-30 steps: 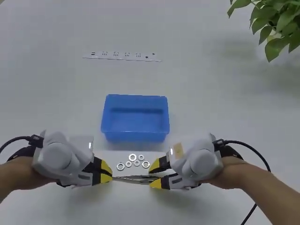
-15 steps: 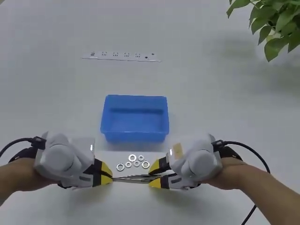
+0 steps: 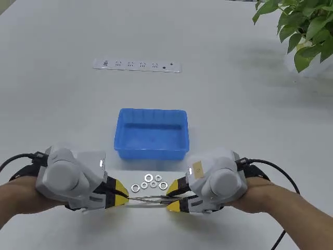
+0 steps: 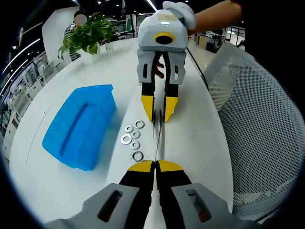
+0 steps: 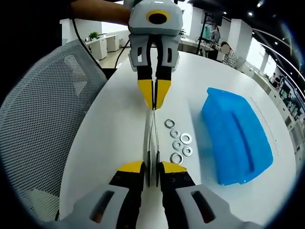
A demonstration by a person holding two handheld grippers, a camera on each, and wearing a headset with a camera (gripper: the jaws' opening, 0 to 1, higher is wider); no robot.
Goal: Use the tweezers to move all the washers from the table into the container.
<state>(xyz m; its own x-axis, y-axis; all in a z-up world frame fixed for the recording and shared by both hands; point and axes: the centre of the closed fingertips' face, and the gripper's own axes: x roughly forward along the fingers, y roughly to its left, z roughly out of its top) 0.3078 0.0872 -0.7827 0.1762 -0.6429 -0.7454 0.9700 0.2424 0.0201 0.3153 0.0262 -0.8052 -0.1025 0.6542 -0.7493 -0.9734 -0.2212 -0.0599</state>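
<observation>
At the near edge of the white table (image 3: 234, 104), I held the slim steel tweezers (image 3: 147, 199) level between my two claws, one at each end. I judged this to be a hand-over or a regrip, made so that one claw could take a working hold before any picking began. My left claw (image 3: 124, 195) was clamped tight on the end where the two metal arms lay together. My right claw (image 3: 169, 198) was closed about the other end, where the arms stood a little apart, its yellow-tipped jaws pressing them from either side. The two claws faced each other nose to nose, low over the tabletop, with my wrists turned inward and my forearms coming in from either side. Six small flat silver ring washers (image 3: 149, 182) lay in a loose cluster on the table just beyond the tweezers, between them and the shallow blue plastic container (image 3: 151, 153). The container stood near the washers, and I could see none inside it, so by my reckoning the moving had not yet started. Farther back lay a white power strip (image 3: 137, 65), well apart from the work, and a leafy green plant (image 3: 302, 31) stood at the far right corner.
</observation>
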